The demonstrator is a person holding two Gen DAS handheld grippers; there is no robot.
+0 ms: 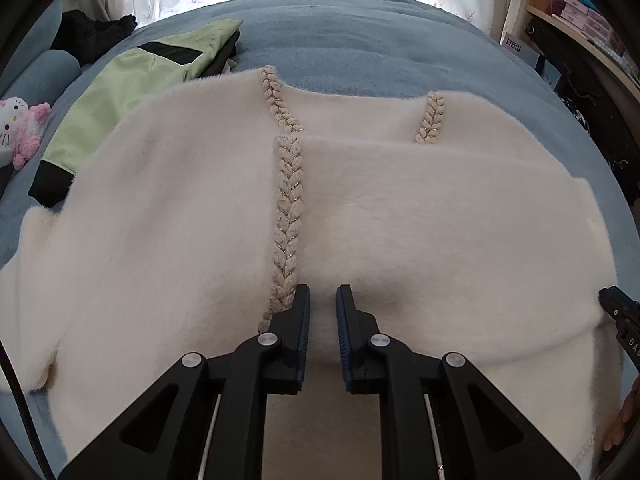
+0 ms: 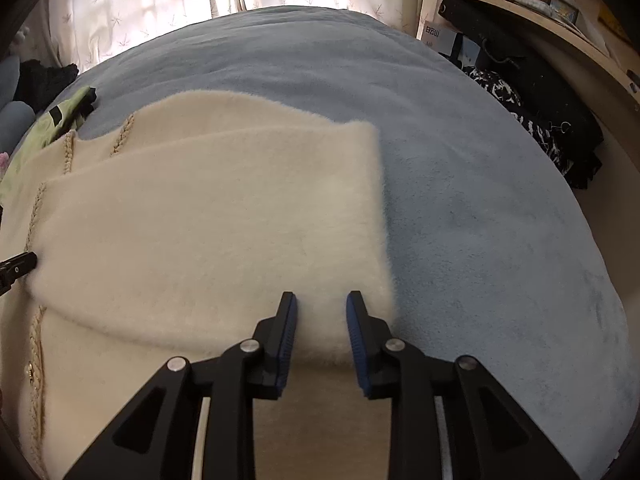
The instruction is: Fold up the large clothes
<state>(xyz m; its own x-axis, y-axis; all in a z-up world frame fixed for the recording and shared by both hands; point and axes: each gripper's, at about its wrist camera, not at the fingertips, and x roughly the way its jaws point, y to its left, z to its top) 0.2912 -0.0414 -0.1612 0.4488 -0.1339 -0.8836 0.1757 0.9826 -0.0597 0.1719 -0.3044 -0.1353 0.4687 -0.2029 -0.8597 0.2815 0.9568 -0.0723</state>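
A fluffy cream-white cardigan [image 1: 180,216] with braided trim [image 1: 288,200] lies spread on the blue bed. Its right sleeve [image 1: 440,216] is folded across the body. My left gripper [image 1: 323,300] hovers over the lower middle of the cardigan, next to the trim, open with nothing between the fingers. My right gripper [image 2: 322,304] is open over the near right corner of the folded sleeve [image 2: 224,216], empty. The left gripper's tip shows at the left edge of the right wrist view [image 2: 18,266]. The right gripper's tip shows at the right edge of the left wrist view [image 1: 620,312].
A light green and black jacket [image 1: 132,92] lies behind the cardigan at the left. A pink-and-white plush toy [image 1: 20,128] and a dark garment [image 1: 92,36] sit at the far left. Bare blue bedding [image 2: 480,200] spreads to the right. Dark bags and a shelf [image 2: 540,80] stand beyond the bed.
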